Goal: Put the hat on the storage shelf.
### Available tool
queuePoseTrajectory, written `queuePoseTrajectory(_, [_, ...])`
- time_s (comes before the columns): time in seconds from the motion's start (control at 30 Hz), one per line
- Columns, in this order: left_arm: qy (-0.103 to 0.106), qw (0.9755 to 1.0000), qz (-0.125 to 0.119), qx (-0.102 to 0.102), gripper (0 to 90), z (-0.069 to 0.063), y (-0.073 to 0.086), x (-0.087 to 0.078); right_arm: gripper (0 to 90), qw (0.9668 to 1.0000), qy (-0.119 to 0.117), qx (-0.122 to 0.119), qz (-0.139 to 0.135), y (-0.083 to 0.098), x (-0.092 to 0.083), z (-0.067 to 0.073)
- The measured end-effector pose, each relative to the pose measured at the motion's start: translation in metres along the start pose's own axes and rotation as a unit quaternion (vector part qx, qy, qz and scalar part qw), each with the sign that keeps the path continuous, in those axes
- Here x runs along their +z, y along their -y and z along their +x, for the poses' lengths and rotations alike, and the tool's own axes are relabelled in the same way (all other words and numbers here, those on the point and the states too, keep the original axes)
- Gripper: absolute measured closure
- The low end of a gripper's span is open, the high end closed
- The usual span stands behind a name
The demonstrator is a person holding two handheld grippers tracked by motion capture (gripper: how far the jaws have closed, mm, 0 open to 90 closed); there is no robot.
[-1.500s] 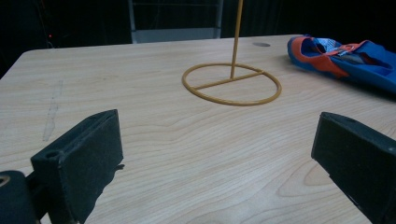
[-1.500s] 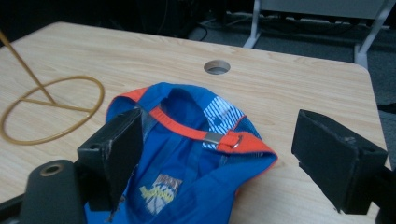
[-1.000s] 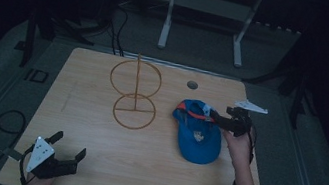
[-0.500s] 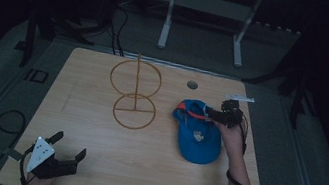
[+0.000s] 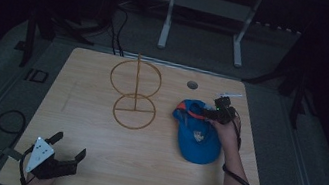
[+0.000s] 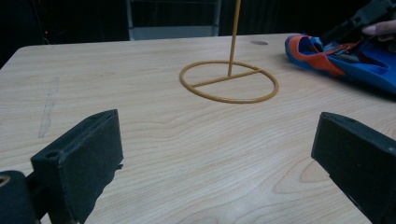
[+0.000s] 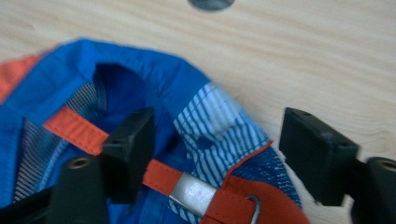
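Observation:
A blue cap point(image 5: 198, 138) with an orange strap lies upside-up on the right of the wooden table point(image 5: 90, 161). My right gripper point(image 5: 208, 113) is at the cap's rear edge, held by a hand. In the right gripper view its jaws have just been closing but still stand apart: the right gripper point(image 7: 217, 126) is open and straddles the cap point(image 7: 140, 70) where the striped lining and the orange strap point(image 7: 163, 175) with its metal buckle point(image 7: 191, 196) lie, one jaw inside the cap and one over bare wood. My left gripper point(image 5: 70, 145) rests open at the near left corner, with nothing between its jaws point(image 6: 217, 135).
A yellow wire stand point(image 5: 135, 95), a ring base with an upright rod and an upper hoop, stands mid-table left of the cap; its base point(image 6: 229, 79) lies ahead of the left gripper. A round hole point(image 5: 192, 84) is in the tabletop behind the cap. A metal frame point(image 5: 207, 8) stands beyond the table.
The right hand has moved left and down, bringing its gripper onto the cap's rear edge. The left gripper has stayed still.

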State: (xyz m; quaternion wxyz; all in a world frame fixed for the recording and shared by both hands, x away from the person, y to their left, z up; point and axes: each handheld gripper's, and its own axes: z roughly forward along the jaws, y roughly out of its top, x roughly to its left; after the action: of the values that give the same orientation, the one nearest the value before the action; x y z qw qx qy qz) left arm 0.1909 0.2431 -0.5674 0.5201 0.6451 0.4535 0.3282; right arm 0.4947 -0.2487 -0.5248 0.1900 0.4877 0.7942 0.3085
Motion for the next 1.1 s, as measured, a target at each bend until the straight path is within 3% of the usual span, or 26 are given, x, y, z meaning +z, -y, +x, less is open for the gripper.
queuePoseTrajectory(0.2, [0.000, 1.0000, 0.002, -0.001, 2.3, 0.000, 0.000, 0.000, 35.1, 0.9993, 0.001, -0.013, 0.036, 0.005, 0.013, 0.004])
queuePoseTrajectory(0.3, [0.000, 1.0000, 0.001, -0.001, 2.3, 0.000, 0.000, 0.000, 42.8, 0.9976, 0.012, -0.040, 0.055, 0.008, 0.018, 0.009])
queuePoseTrajectory(0.57, [-0.006, 0.9999, 0.005, -0.008, 2.3, 0.002, 0.001, -0.001, 68.4, 0.9974, 0.005, -0.050, 0.052, 0.008, 0.016, 0.010])
queuePoseTrajectory(0.7, [-0.008, 0.9999, 0.005, -0.004, 2.3, 0.002, 0.001, 0.000, 80.7, 0.9956, 0.019, -0.074, 0.055, 0.008, 0.016, 0.015])
queuePoseTrajectory(0.83, [-0.017, 0.9998, 0.006, 0.009, 2.3, 0.001, 0.000, 0.000, 85.0, 0.9927, 0.041, -0.093, 0.065, 0.007, 0.016, 0.021])
queuePoseTrajectory(0.93, [-0.018, 0.9997, 0.003, 0.015, 2.4, 0.000, 0.000, -0.002, 85.7, 0.9948, 0.031, -0.084, 0.049, 0.007, 0.011, 0.021])
queuePoseTrajectory(1.03, [-0.015, 0.9999, 0.008, 0.002, 2.3, 0.000, 0.001, -0.001, 86.0, 0.9958, 0.024, -0.083, 0.031, 0.006, 0.001, 0.023])
queuePoseTrajectory(1.1, [-0.018, 0.9997, 0.013, 0.004, 2.4, -0.001, 0.001, 0.000, 86.1, 0.9965, 0.020, -0.079, 0.018, 0.005, -0.007, 0.024])
